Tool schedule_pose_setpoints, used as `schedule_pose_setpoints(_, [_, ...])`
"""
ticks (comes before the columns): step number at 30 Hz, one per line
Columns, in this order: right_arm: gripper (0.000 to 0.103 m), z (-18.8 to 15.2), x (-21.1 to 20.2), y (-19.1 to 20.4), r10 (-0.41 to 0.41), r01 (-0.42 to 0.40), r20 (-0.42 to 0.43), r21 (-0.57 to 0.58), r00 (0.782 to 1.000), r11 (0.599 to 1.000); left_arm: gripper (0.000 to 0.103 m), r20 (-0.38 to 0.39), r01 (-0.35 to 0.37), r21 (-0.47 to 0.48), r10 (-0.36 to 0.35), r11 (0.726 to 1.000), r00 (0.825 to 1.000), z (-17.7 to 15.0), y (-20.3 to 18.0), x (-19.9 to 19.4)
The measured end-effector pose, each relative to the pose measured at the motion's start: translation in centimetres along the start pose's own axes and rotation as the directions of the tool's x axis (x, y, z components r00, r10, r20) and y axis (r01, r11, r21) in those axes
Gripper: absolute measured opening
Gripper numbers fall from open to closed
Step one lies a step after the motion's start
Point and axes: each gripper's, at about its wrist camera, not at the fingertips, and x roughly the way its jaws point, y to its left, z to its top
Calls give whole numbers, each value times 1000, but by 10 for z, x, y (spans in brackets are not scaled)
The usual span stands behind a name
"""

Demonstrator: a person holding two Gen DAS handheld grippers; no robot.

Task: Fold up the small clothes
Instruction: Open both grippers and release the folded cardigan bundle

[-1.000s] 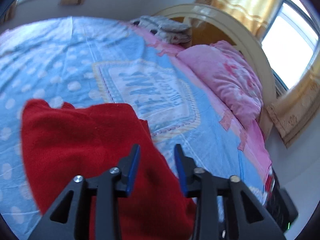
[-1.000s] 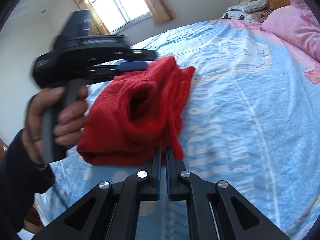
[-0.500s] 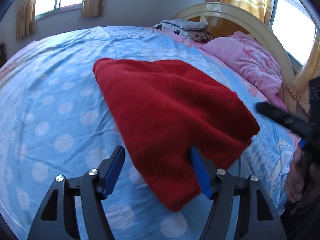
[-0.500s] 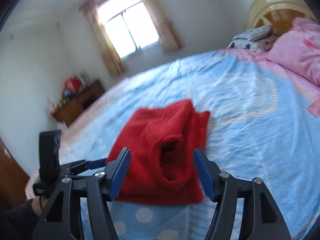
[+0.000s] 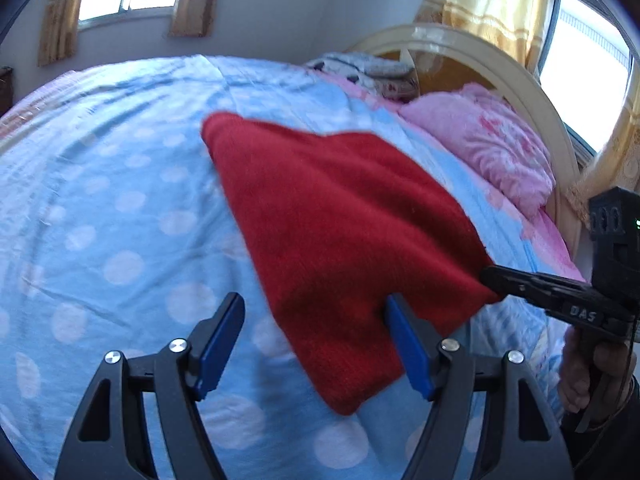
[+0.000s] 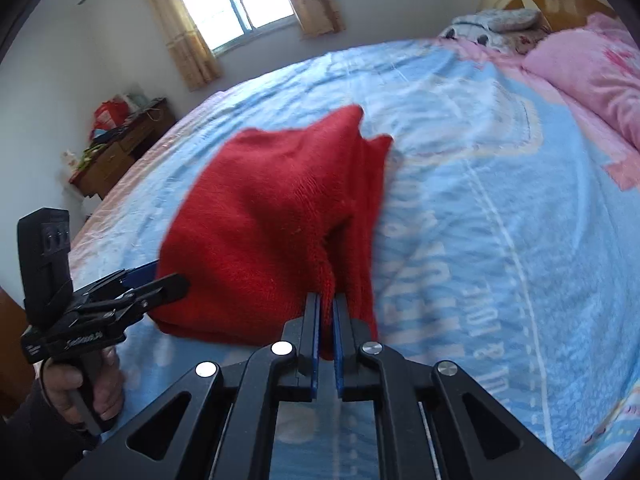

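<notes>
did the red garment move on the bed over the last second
Yes. In the right wrist view the red garment has settled flatter and lower, further from the pink pillow; the right tongs are shut on its near edge.

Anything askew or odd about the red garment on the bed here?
Nothing damaged. The red garment lies skewed and bunched on the blue bedspread, one corner pinched in the right gripper; the left gripper is opening around its near edge.

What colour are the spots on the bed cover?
White spots on a light blue bed cover, clearest in the left wrist view.
</notes>
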Motion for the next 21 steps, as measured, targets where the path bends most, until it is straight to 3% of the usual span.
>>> schedule_pose_setpoints(3, [27,12,-15,2,-37,37,71,-5,997,999,77,38,-25,-14,25,1000,999,7,8,-4])
schedule_pose_setpoints(4, [38,19,-22,3,-56,57,116,-4,992,998,81,44,-32,-32,33,999,999,10,13,-3])
schedule_pose_setpoints(5, [42,28,-28,4,-54,55,163,-4,985,998,87,42,-42,-46,44,998,998,12,15,0])
schedule_pose_setpoints(9, [42,71,-12,21,36,-27,170,-56,985,998,89,25,-36,-93,38,995,999,14,19,14])
schedule_pose_setpoints(13, [42,97,39,35,128,-124,35,-92,991,988,91,27,-31,-53,32,998,999,8,12,15])
schedule_pose_setpoints(15, [42,100,65,33,122,-124,-41,-61,992,990,92,29,9,-47,-8,999,1000,3,13,12])
schedule_pose_setpoints(17, [41,94,84,25,65,-72,-102,-60,993,996,95,30,23,-54,-21,998,999,0,17,10])
schedule_pose_setpoints(18, [41,89,87,20,40,-47,-107,-62,993,997,95,36,34,-66,-32,997,999,1,19,10])
schedule_pose_setpoints(21, [40,80,80,-2,84,-83,-84,20,993,996,98,41,61,-110,-57,992,998,4,25,11])
